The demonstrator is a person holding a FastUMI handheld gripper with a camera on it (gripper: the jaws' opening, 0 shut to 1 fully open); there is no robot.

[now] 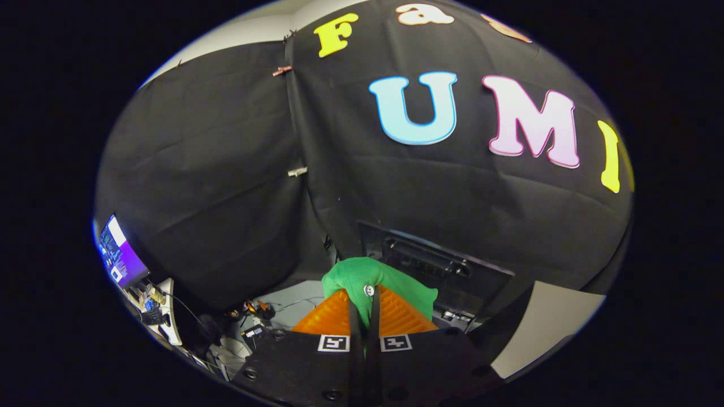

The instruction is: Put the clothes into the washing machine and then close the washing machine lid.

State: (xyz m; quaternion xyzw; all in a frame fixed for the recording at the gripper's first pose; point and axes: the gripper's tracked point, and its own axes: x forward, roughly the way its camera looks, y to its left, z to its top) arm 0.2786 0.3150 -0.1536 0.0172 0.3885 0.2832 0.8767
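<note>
With the tongs (365,316) clamped together on a green garment (362,274) bunched over their orange fingers (331,316), the loading seems only begun, since the dark washing machine (435,265) with its raised lid sits just beyond, close against the booth's cloth wall, leaving little room behind but open space above.

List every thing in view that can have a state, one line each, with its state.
gripper: shut on the green garment, both orange fingers pressed together on it.
green garment: pinched and held up, bunched over the fingertips, a small button showing.
washing machine lid: appears raised, standing open just beyond the fingers.
monitor: switched on, screen lit, far off to the side.
</note>
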